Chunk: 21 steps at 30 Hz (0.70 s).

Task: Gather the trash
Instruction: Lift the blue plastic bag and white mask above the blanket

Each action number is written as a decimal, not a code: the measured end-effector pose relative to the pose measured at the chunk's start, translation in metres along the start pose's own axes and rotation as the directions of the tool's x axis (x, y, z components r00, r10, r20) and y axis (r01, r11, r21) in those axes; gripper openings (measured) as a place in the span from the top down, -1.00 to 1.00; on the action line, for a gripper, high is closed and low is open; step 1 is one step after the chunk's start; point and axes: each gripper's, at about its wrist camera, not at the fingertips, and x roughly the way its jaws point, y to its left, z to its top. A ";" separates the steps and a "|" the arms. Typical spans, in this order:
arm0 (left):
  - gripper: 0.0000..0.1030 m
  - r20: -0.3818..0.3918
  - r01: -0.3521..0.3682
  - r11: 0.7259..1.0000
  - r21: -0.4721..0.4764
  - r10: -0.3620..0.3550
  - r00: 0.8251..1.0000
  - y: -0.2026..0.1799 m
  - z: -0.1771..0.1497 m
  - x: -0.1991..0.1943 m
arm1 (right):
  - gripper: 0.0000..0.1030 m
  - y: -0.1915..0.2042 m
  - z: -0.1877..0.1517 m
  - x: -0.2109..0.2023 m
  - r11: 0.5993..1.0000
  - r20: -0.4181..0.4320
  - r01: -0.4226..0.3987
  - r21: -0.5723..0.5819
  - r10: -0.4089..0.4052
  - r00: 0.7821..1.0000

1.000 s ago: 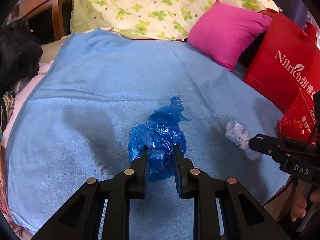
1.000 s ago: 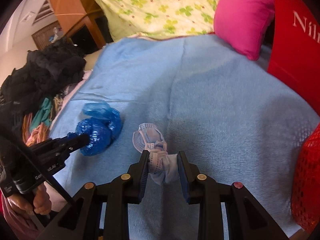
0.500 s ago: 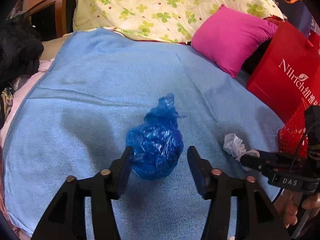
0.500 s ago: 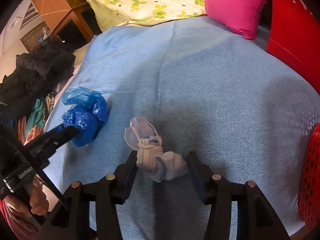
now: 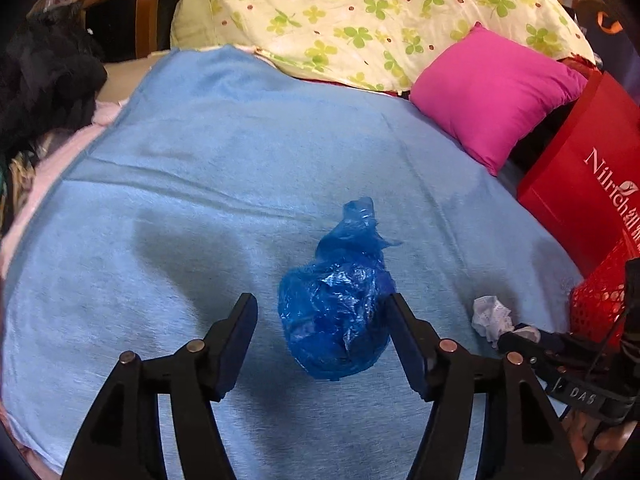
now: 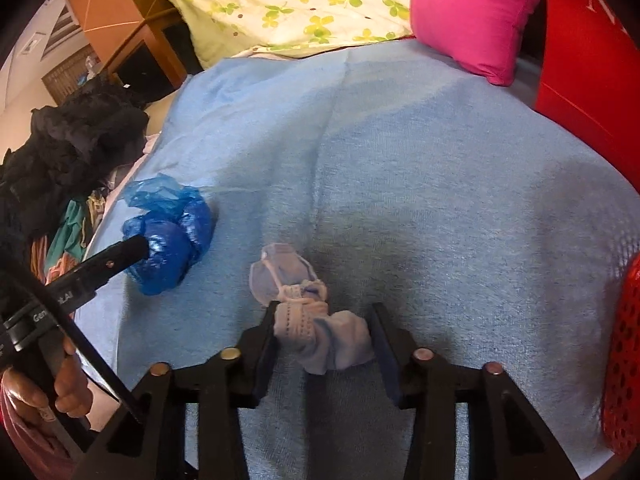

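Note:
A crumpled blue plastic bag (image 5: 340, 300) lies on the blue blanket (image 5: 200, 184). My left gripper (image 5: 322, 312) is open, its jaws on either side of the bag; the bag leans near the right finger. The bag also shows in the right wrist view (image 6: 172, 240). A crumpled white-and-blue face mask (image 6: 312, 320) lies on the blanket between the open jaws of my right gripper (image 6: 324, 324). The mask also shows in the left wrist view (image 5: 492, 316), at the tip of the right gripper.
A red mesh basket (image 5: 600, 300) stands at the right edge, also in the right wrist view (image 6: 624, 360). A red paper bag (image 5: 592, 168) and a pink pillow (image 5: 488, 92) lie behind it. A dark clothes pile (image 6: 68, 152) sits left.
Both grippers have opened and let go: the left released the blue bag, the right released the mask. Both items now rest on the blanket between the jaws.

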 end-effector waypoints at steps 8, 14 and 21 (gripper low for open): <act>0.05 -0.004 0.036 0.999 0.017 -0.036 0.999 -0.009 0.001 0.007 | 0.25 0.007 -0.001 -0.009 1.000 0.026 0.012 -0.029 -0.011 1.000; 0.22 0.033 0.029 1.000 0.008 -0.029 0.999 -0.009 0.002 -0.002 | 0.25 0.014 0.000 -0.027 0.999 0.072 0.002 -0.040 0.001 0.997; 0.23 0.123 0.017 0.998 0.066 -0.025 0.992 -0.022 -0.002 -0.032 | 0.25 0.017 0.003 -0.047 0.999 0.112 -0.021 -0.034 0.025 0.993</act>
